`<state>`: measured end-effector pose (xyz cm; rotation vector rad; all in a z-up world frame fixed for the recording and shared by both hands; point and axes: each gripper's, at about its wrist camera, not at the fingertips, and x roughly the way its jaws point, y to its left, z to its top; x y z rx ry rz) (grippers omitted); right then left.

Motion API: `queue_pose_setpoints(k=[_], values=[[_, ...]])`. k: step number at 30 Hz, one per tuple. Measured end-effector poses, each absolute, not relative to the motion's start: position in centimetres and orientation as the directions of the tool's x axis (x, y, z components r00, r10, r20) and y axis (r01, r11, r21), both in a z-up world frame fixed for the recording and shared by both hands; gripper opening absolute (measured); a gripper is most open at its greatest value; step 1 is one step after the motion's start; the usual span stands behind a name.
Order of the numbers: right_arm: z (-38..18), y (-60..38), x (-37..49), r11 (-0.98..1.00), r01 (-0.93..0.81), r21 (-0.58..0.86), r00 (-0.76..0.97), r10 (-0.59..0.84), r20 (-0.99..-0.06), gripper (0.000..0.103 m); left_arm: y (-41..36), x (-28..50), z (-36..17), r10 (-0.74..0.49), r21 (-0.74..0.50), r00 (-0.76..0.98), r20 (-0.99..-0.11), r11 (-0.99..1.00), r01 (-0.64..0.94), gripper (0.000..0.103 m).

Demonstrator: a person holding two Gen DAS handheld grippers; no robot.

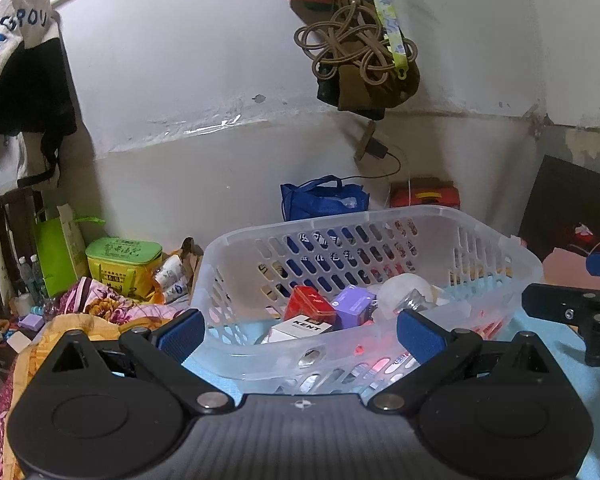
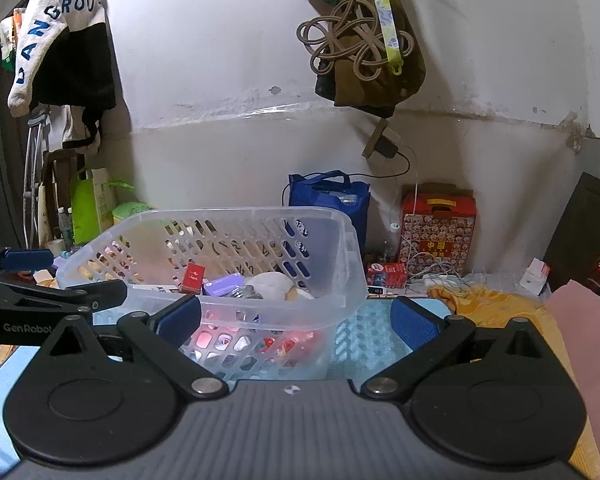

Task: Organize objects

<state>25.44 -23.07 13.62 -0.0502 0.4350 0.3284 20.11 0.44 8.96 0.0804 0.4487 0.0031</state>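
Observation:
A clear slotted plastic basket [image 1: 496, 236] [image 2: 350, 248] stands on a light blue mat [image 2: 366, 332]. Inside it lie a red box [image 1: 308, 303] [image 2: 192, 278], a purple box [image 1: 353, 305] [image 2: 222, 283], a white KENT pack [image 1: 300, 326], a white rounded lump [image 1: 404, 290] [image 2: 270, 282] and a crinkled foil piece [image 1: 414, 300]. My left gripper [image 1: 300, 334] is open, its blue pads on either side of the basket's near wall. My right gripper [image 2: 296, 320] is open too, straddling the basket's near right corner. The left gripper [image 2: 40, 280] shows at the left edge of the right wrist view.
A blue tote bag [image 2: 328, 200] and a red patterned box [image 2: 438, 232] stand against the wall behind. A green-lidded container [image 1: 122, 266] and floral cloth [image 1: 108, 304] lie left. Yellow cloth [image 2: 496, 304] and pink cloth [image 2: 584, 332] lie right. Bags and cord hang from the wall above.

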Motion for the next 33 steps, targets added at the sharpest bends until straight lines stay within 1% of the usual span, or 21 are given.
queue_pose_setpoints(k=[9, 21, 33], values=[[13.52, -23.35, 25.66, 0.947, -0.318, 0.041, 0.852, 0.304, -0.426, 0.103, 0.63, 20.19, 8.93, 0.027, 0.063, 0.898, -0.439, 0.998, 0.001, 0.103], [13.46, -23.31, 25.55, 0.947, -0.319, 0.043, 0.853, 0.307, -0.422, 0.103, 0.5, 20.31, 8.84, 0.035, 0.069, 0.895, -0.444, 0.998, -0.005, 0.103], [13.21, -23.17, 25.72, 0.948, -0.317, 0.038, 0.846, 0.3, -0.44, 0.103, 0.47, 20.46, 8.75, 0.049, 0.086, 0.893, -0.447, 0.996, -0.012, 0.103]])
